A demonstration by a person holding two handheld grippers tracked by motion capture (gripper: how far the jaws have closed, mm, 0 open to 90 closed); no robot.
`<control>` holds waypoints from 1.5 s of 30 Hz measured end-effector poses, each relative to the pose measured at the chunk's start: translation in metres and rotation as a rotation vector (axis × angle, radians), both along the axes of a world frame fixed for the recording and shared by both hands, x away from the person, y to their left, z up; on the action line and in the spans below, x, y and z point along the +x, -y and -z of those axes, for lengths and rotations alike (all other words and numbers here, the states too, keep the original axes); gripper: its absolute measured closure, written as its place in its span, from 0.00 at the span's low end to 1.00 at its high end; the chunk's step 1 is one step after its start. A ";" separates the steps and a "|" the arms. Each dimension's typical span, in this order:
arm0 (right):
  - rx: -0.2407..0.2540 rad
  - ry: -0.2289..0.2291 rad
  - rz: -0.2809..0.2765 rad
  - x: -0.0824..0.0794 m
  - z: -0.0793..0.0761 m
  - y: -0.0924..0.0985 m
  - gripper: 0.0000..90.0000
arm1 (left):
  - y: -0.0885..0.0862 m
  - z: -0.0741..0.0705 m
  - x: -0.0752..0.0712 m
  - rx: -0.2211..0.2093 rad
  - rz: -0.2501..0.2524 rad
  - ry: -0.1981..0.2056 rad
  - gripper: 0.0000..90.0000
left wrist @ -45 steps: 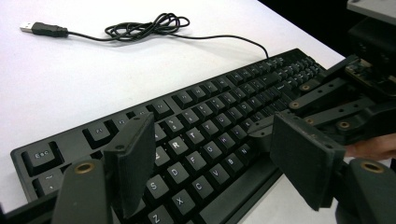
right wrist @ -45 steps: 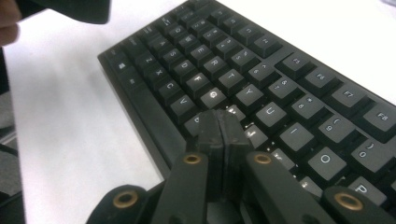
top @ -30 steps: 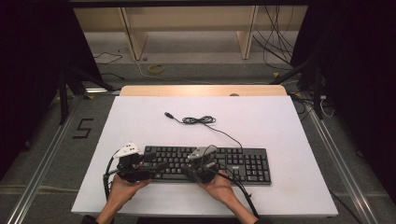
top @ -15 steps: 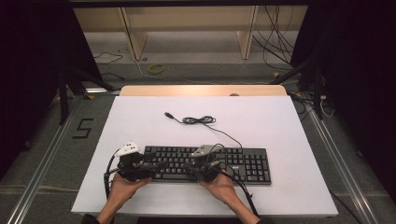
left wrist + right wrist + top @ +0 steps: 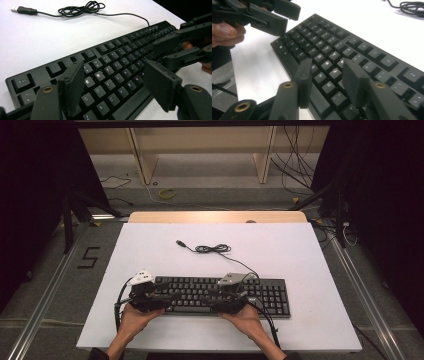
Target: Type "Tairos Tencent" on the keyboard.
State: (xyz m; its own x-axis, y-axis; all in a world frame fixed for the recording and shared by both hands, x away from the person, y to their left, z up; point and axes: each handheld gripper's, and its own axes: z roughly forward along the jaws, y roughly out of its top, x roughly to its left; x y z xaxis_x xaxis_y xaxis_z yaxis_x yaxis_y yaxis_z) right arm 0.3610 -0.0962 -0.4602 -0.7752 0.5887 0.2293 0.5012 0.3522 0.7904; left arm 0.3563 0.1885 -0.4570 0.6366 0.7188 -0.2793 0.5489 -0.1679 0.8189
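The black full-size plastic keyboard (image 5: 220,295) is lying directly beneath both hand-held grippers, left (image 5: 112,85) gaping empty, right (image 5: 325,82) just opening empty, poised for pressing keys on the white bench (image 5: 300,250).

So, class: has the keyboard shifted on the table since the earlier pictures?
No. In the high view the keyboard lies as before on the white table, its near edge parallel to the table's near edge and its coiled cable unchanged.

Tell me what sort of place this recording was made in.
Probably a lab or workshop recording station rather than an office: a white table bearing just a black keyboard stands between metal floor rails, with loose cables and wooden shelving behind it.
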 end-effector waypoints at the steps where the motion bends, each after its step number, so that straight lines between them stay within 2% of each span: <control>1: 0.003 0.003 0.001 0.000 -0.001 0.002 0.63 | 0.001 0.000 0.000 0.002 0.001 0.000 0.38; 10: 0.014 0.011 0.031 -0.003 -0.005 0.017 0.49 | 0.006 0.001 0.005 0.015 0.009 -0.003 0.40; 17: 0.028 0.013 0.039 -0.006 -0.007 0.025 0.46 | 0.010 -0.001 0.010 0.027 0.011 -0.002 0.41; 22: 0.039 0.024 0.042 -0.009 -0.009 0.030 0.44 | 0.014 0.000 0.014 0.038 0.012 -0.010 0.46; 29: 0.057 0.047 0.039 -0.014 -0.012 0.038 0.43 | 0.020 0.003 0.018 0.049 0.018 -0.035 0.58; 42: 0.061 0.053 0.055 -0.020 -0.013 0.051 0.41 | 0.040 0.009 0.028 0.157 0.045 -0.058 0.89; 45: 0.063 0.054 0.059 -0.021 -0.012 0.053 0.40 | 0.040 0.011 0.030 0.164 0.042 -0.063 0.94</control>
